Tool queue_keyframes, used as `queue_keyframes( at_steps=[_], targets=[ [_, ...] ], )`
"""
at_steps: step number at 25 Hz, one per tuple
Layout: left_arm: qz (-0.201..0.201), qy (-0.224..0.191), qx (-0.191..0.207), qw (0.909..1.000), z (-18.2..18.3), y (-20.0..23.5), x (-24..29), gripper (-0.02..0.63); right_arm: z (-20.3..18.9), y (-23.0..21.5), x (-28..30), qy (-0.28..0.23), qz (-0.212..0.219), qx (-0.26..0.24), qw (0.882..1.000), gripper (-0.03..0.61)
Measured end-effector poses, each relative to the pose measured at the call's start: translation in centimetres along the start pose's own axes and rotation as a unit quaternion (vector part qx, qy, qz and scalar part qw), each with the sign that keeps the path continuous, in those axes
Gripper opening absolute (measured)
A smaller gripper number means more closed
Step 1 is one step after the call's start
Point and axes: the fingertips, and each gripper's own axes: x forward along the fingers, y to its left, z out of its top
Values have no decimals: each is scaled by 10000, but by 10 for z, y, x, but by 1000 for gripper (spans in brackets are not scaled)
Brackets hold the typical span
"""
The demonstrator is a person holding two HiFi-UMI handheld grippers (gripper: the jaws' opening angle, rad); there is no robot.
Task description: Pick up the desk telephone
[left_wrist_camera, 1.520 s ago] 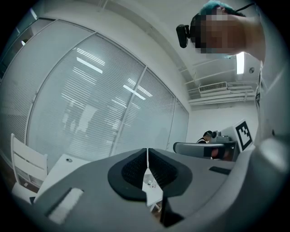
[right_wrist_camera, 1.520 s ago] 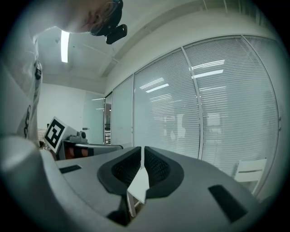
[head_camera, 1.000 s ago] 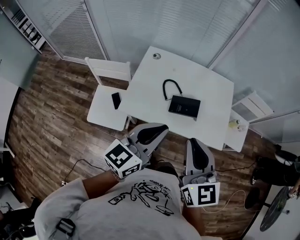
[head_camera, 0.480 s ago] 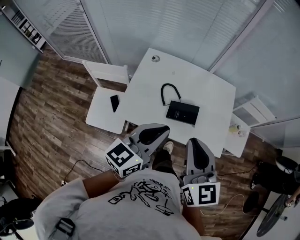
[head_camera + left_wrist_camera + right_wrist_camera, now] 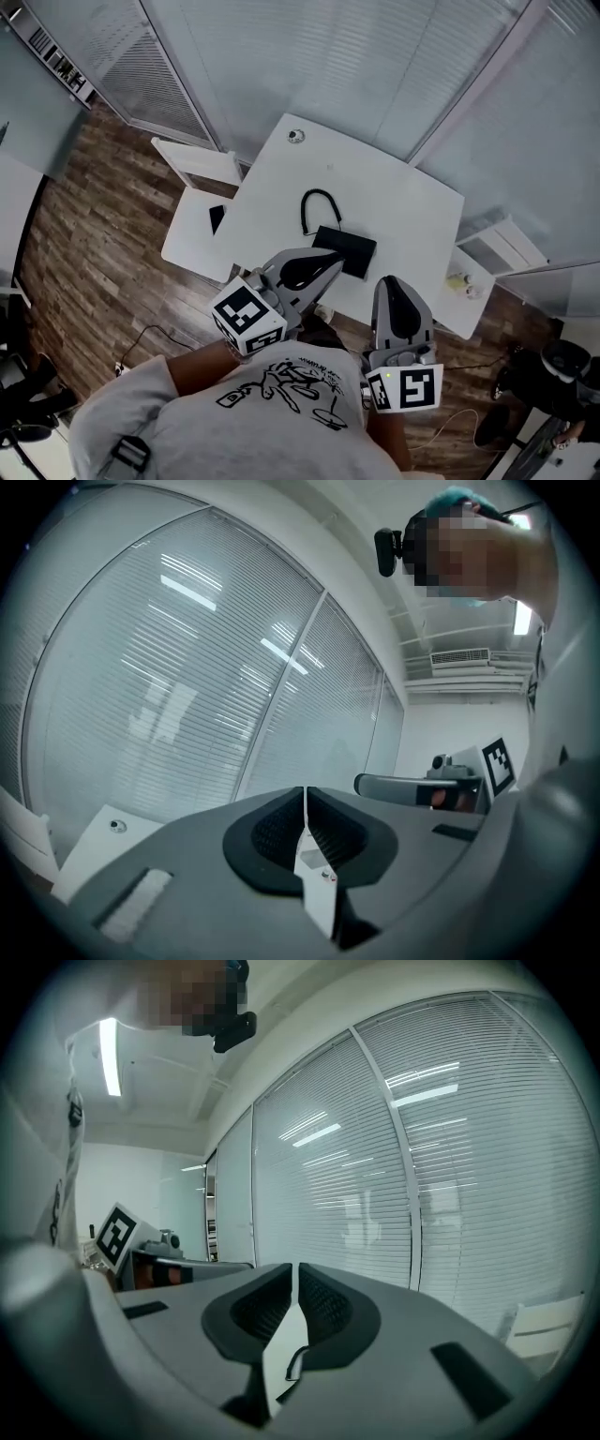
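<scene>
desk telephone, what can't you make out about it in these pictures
- Head view: the desk telephone is too small to show keys or handset, and the left hand-held gripper covers its near corner.
- Left gripper view: the telephone is hidden behind that gripper's own body; only a corner of the table shows.
- Right gripper view: the right hand-held gripper blocks the telephone too.

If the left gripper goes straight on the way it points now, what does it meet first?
Probably the black desk telephone on the white table, just ahead of the shut left gripper. Its height is unclear: if it passes above, the blind-covered glass wall comes next.
</scene>
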Motion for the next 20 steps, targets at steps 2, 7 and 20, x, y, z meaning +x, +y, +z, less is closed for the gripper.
queue_keyframes(
  at_steps=[2, 7, 20],
  targets=[
    [37, -41, 21, 10000, 4, 1, 19, 14, 6, -19, 7, -41, 63, -32, 10000, 20],
    [139, -91, 63, 9998, 11, 5, 56, 14, 13, -55, 17, -92, 201, -79, 9997, 20],
    [156, -70, 22, 9999, 4, -4, 119, 14, 13, -117, 19, -139, 259, -38, 9996, 20]
  ],
)
